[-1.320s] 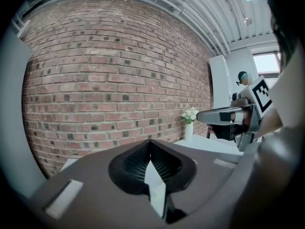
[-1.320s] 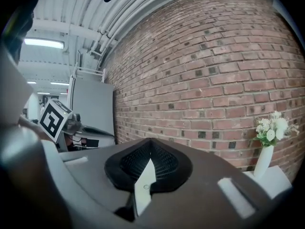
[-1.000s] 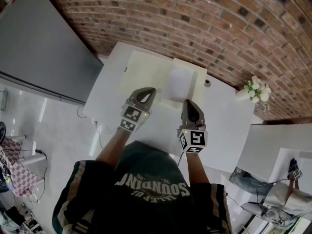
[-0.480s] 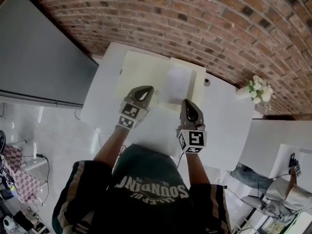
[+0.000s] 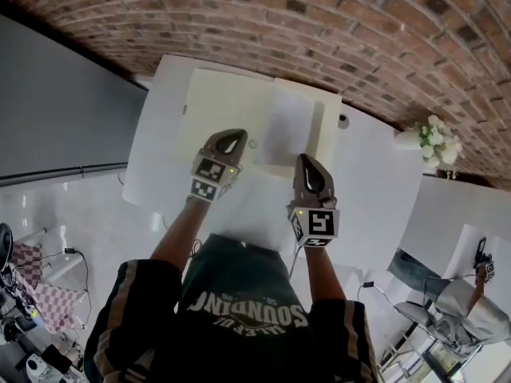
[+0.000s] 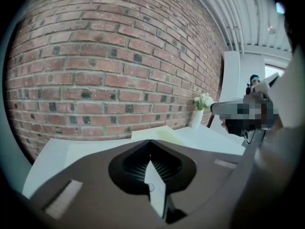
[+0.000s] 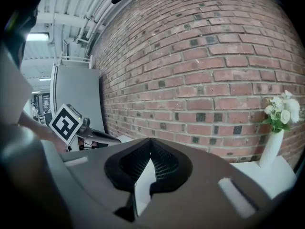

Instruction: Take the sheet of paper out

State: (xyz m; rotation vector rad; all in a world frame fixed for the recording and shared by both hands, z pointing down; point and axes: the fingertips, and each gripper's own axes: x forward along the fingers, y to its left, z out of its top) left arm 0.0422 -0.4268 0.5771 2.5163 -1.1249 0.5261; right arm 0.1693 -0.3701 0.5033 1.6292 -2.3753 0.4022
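A pale yellow folder (image 5: 223, 106) lies open on the white table (image 5: 375, 190), and a white sheet of paper (image 5: 289, 124) rests on its right half. My left gripper (image 5: 233, 137) hovers over the folder's near edge, left of the sheet, with its jaws shut and nothing between them. My right gripper (image 5: 304, 160) sits just before the sheet's near edge and is also shut and empty. In the left gripper view the closed jaws (image 6: 150, 142) point over the folder (image 6: 159, 133). The right gripper view shows its closed jaws (image 7: 150, 140) and the left gripper's marker cube (image 7: 66, 123).
A white vase of flowers (image 5: 433, 140) stands at the table's right end, by the brick wall (image 5: 335, 30). A small dark object (image 5: 343, 121) lies just right of the folder. A grey panel (image 5: 56, 110) stands to the left of the table.
Both grippers have sunk and moved forward toward the folder. The left one now reaches over the folder's near edge, and the right one is closer to the sheet.
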